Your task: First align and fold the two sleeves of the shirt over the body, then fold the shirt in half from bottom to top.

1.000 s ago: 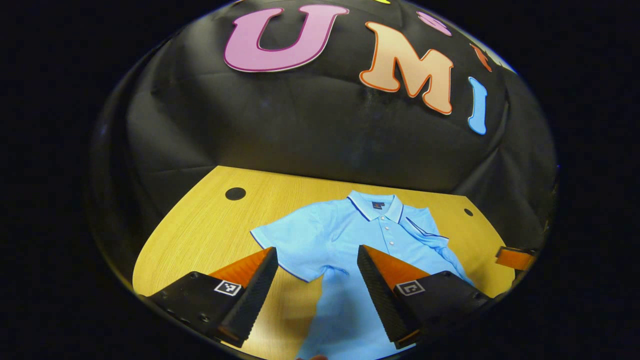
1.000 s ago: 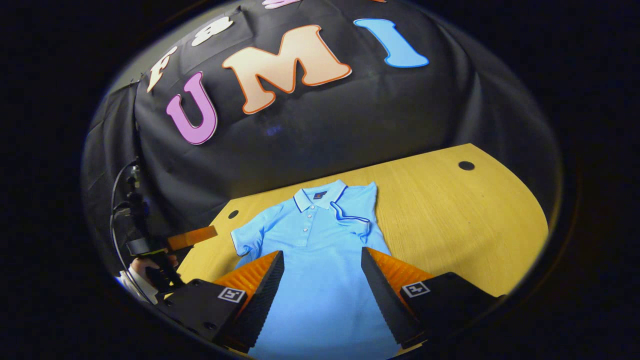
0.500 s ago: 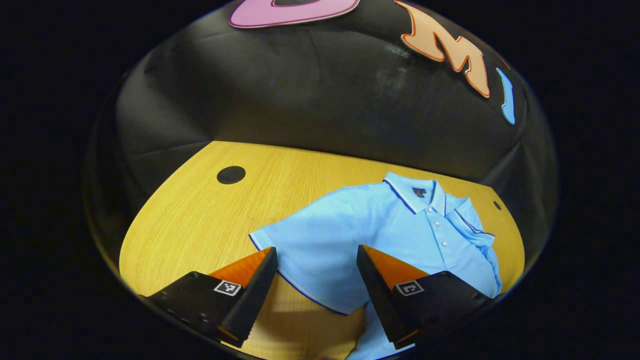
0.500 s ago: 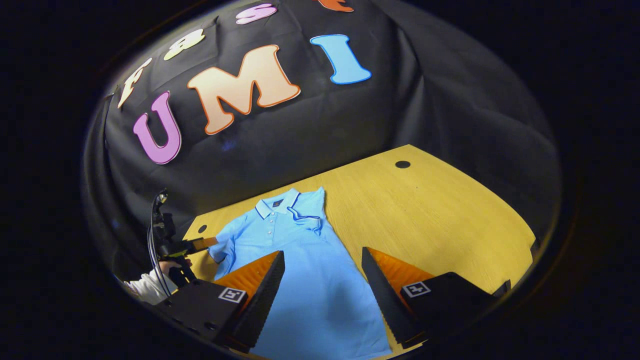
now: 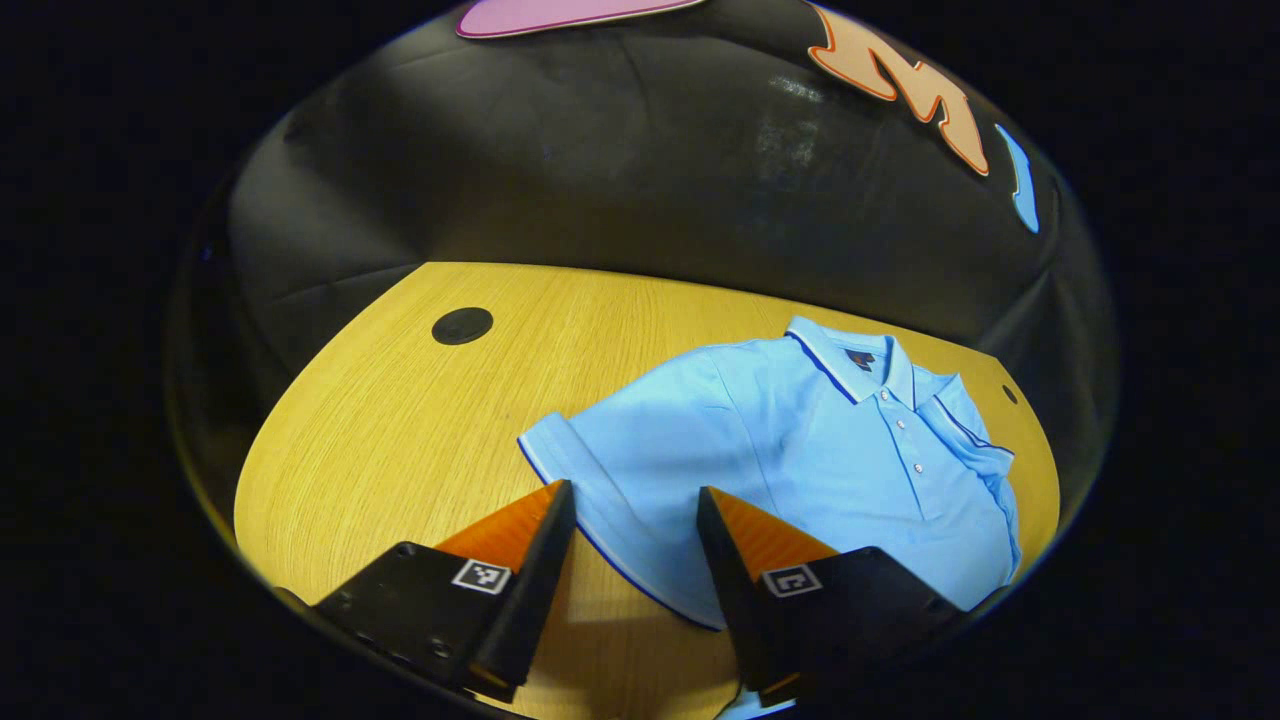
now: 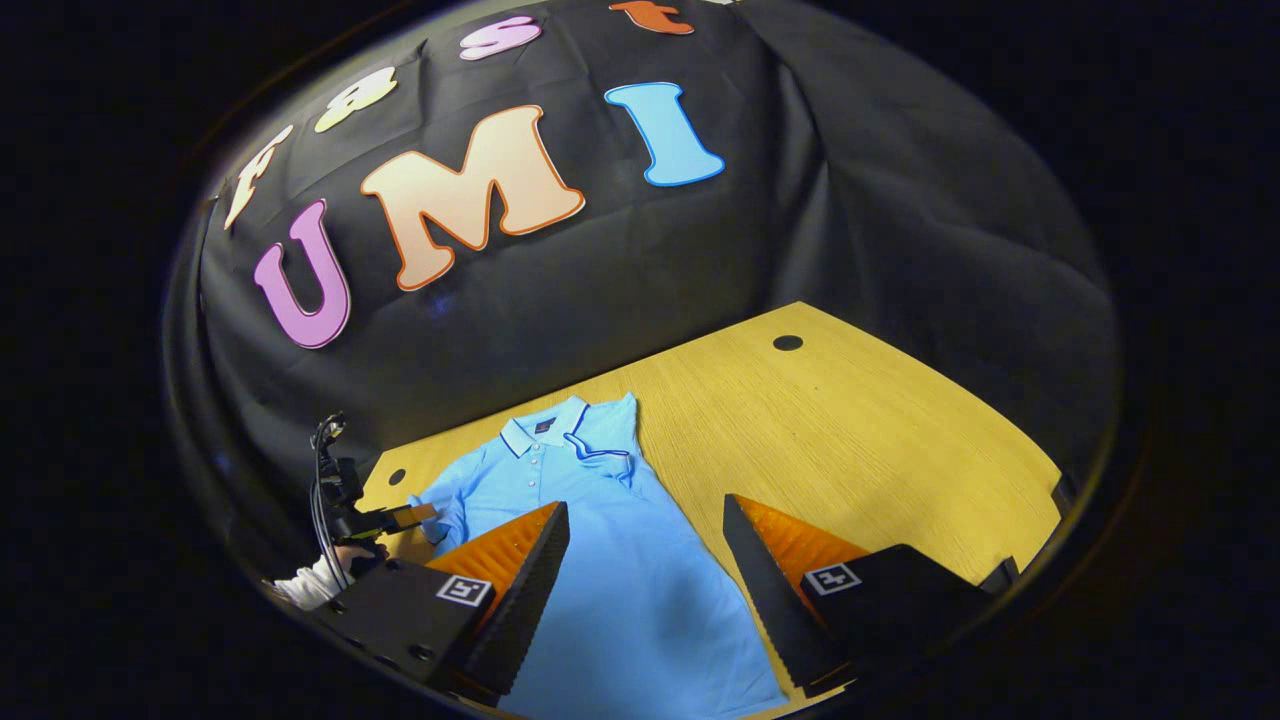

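- A light blue short-sleeved polo shirt (image 5: 800,450) with dark piping is seen lying flat, front up, on the yellow wood-grain desk (image 5: 400,420), its collar (image 5: 850,360) toward the black cloth wall.
- In the left gripper view, one sleeve (image 5: 610,470) of the shirt is spread out flat on the desk, to the side of the shirt's body; its dark-edged hem runs between the fingers of the left claw (image 5: 632,500).
- The left claw is held with its fingers apart, one on each side of that sleeve's hem; nothing is clamped, and whether the tips touch the fabric cannot be told.
- The shirt's other sleeve (image 5: 965,430) is seen already folded in over the chest, just beside the button placket (image 5: 905,440).
- A round black grommet (image 5: 462,325) is set in the desk well apart from the shirt, on the spread sleeve's side; a smaller one (image 5: 1009,394) sits near the folded sleeve.
- In the right gripper view, the right claw (image 6: 646,520) is held apart over the shirt's lower body (image 6: 640,610), one finger above the fabric, the other above bare desk beside the shirt's edge; nothing is gripped.
- In that same view, the left claw (image 6: 405,515) is seen just beside the shirt's spread sleeve, held by a hand (image 6: 350,552) with a white sleeve cuff (image 6: 305,588).
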